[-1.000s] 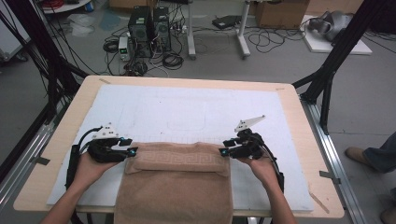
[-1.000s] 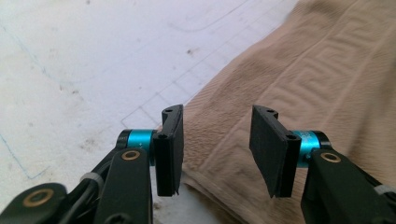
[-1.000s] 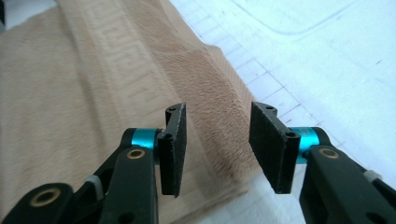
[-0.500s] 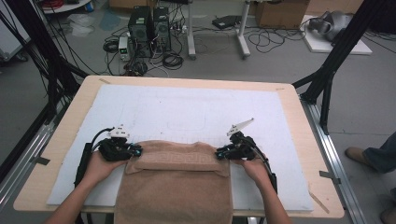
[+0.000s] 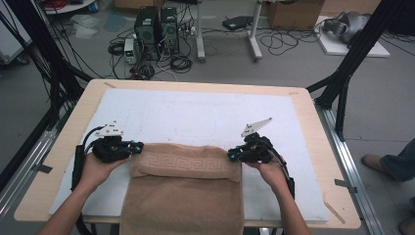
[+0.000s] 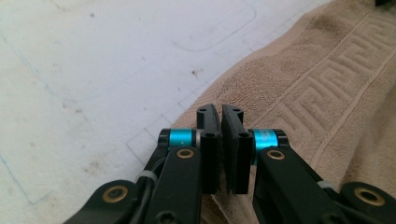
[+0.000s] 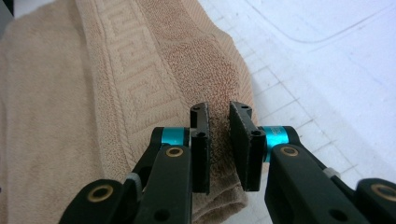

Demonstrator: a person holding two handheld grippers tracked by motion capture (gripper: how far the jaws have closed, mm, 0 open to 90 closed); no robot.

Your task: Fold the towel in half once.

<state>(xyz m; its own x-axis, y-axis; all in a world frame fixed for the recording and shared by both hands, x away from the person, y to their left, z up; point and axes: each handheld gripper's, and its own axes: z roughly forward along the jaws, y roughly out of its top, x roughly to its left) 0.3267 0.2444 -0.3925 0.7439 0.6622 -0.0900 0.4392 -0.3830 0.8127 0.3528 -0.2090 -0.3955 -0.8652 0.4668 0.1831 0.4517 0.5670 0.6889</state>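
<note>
A tan towel [image 5: 186, 196] lies on the white mat, with its far end folded back into a band bearing a key pattern [image 5: 186, 164] and its near end hanging over the table's front edge. My left gripper [image 5: 139, 145] is at the band's left end. In the left gripper view its jaws [image 6: 220, 109] are pressed almost together on the towel's [image 6: 327, 93] edge. My right gripper [image 5: 230, 155] is at the band's right end. Its jaws [image 7: 218, 107] have just been closing and pinch a thick fold of towel [image 7: 140, 93] between the pads.
A white mat [image 5: 205, 112] covers most of the wooden table [image 5: 303, 105]. Black frame legs stand at the far left and right corners. Computers and cables lie on the floor beyond the table. A person's shoe [image 5: 374, 161] is at the right.
Both grippers moved in onto the ends of the folded band, and their jaws went from apart to closed on the towel. The band's ends look slightly gathered.
</note>
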